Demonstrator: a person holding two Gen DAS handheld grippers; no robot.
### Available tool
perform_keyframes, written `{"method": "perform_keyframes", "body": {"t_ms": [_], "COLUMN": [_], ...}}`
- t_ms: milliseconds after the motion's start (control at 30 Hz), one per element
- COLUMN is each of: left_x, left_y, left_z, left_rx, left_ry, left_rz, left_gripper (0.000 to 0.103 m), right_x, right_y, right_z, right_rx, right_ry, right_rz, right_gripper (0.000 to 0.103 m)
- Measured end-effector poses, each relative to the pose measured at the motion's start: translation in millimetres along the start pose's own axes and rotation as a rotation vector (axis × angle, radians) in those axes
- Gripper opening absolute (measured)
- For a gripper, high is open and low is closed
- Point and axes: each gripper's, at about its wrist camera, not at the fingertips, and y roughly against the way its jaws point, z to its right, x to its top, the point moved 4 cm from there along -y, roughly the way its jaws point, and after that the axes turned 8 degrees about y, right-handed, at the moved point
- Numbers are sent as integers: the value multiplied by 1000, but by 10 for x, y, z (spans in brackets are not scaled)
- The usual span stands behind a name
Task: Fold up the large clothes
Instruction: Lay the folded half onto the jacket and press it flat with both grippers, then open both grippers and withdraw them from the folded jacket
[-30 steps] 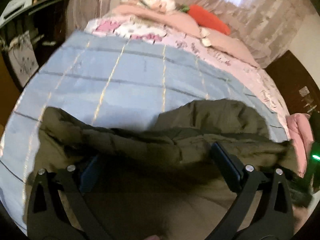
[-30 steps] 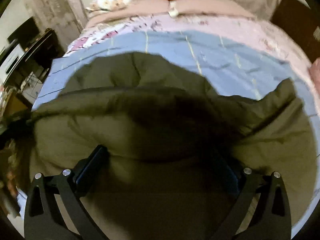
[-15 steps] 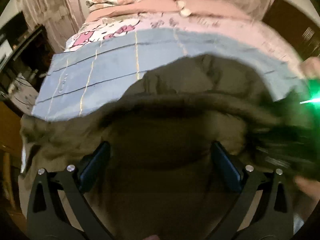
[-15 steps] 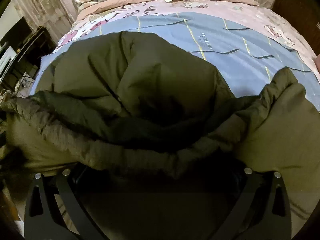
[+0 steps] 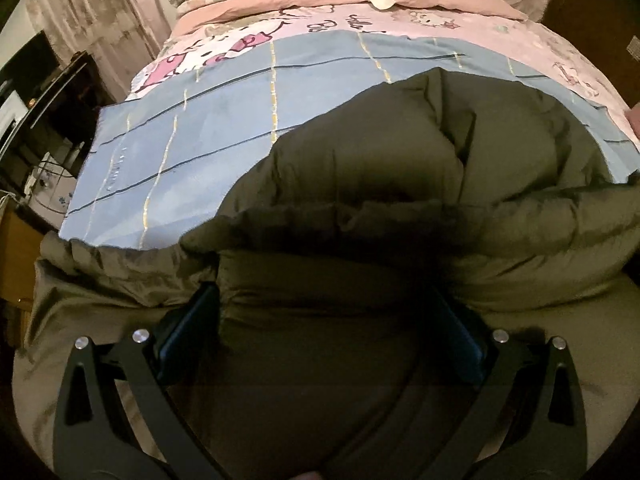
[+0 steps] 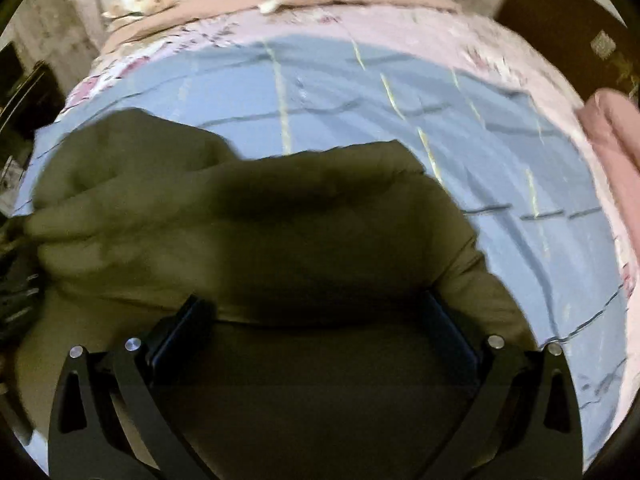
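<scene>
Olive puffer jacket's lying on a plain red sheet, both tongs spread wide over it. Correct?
Not quite: the sheet under the olive puffer jacket is light blue with a grid of dark and yellowish lines, not plain red; the left wrist view shows it. Both the left tongs and right tongs are spread wide.

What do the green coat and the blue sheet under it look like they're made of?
Green coat: probably a synthetic shell over padding, going by its faint sheen and puffy, rounded folds. Blue sheet: probably thin matte woven cloth; it lies flat with fine creases.
</scene>
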Motion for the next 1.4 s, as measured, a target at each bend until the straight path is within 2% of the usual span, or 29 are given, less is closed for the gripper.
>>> {"method": "perform_keyframes", "body": {"t_ms": [67, 167, 267, 300, 400, 500, 533, 667, 767, 867, 933, 967, 1033, 1167, 1267, 1400], "left_x": [32, 38, -64, -112, -255, -291, -279, -217, -189, -256, -311, -342, -446, -846, -1078, -1125], "left_y": [78, 368, 692, 711, 450, 78, 19, -106, -165, -110, 53, 154, 415, 953, 937, 612], "left_z": [-76, -363, -830, -973, -1432, -1651, -1666, -1510, -1535, -1612, -1648, -1663, -1689, -1768, -1820, -1825], "left_rx": [-56, -89, -25, -8, 92, 35, 36, 81, 79, 49, 38, 23, -28, -55, -40, -34], "left_ry": [20, 51, 59, 67, 94, 200, 207, 156, 164, 198, 191, 183, 160, 110, 101, 121], "left_rz": [-8, 25, 99, 94, 44, -47, -48, -34, -38, -32, 2, 18, 52, 119, 91, 43], "left_gripper": [101, 101, 101, 101, 101, 101, 101, 101, 101, 101, 101, 101, 101, 101, 101, 101], "right_x": [-30, -54, -81, -94, -94, -93, -104, -201, -429, -644, -758, -790, -808, -781, -772, -778], "right_y": [-172, -273, -295, -295, -227, 28, 180, 878, 1154, 968, 594, 477, 285, 137, 94, 97], "right_z": [104, 92, 93, 96, 71, 44, 40, -71, -171, -151, -87, -71, -65, -88, -114, -121], "right_rx": [47, 50, 58, 63, 59, 36, 41, 77, 53, 14, -6, 9, 40, 46, 37, 37], "right_ry": [-68, -66, -68, -74, -71, -67, -76, -18, 51, 68, 68, 65, 62, 40, 46, 55], "right_rz": [-24, -28, -8, -3, 13, 58, 87, 204, 199, 151, 65, 49, 49, 46, 42, 33], "right_gripper": [102, 102, 102, 102, 102, 102, 102, 102, 102, 102, 102, 102, 102, 102, 102, 102]}}
